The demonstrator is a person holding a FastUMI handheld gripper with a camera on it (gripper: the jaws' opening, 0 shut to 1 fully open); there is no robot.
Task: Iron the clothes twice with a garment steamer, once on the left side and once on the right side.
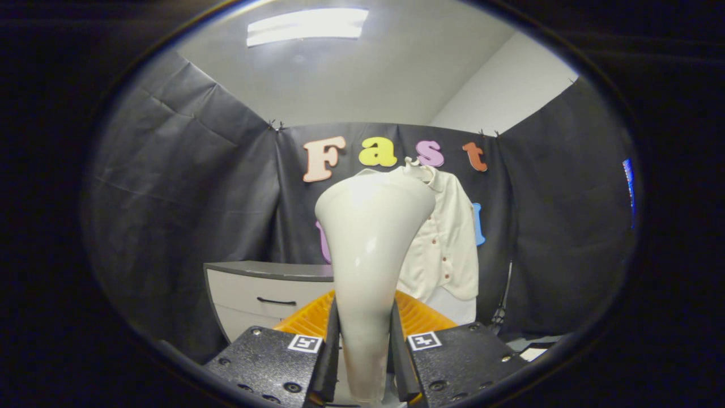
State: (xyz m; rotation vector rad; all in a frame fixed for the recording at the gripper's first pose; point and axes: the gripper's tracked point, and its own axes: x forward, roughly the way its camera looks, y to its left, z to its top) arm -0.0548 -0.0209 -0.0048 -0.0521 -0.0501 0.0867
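My gripper is shut on the white garment steamer, whose narrow handle sits between the two fingers and whose wide head flares upward ahead of them. Beyond the steamer a cream button-up shirt hangs against the back wall, its left half hidden behind the steamer head. The steamer head is still some distance in front of the shirt, not touching it.
A grey-and-white cabinet with a dark drawer handle stands below and left of the shirt. An orange ribbed surface lies just behind the fingers. A dark cable hangs to the right of the shirt. Black cloth walls close the booth on three sides.
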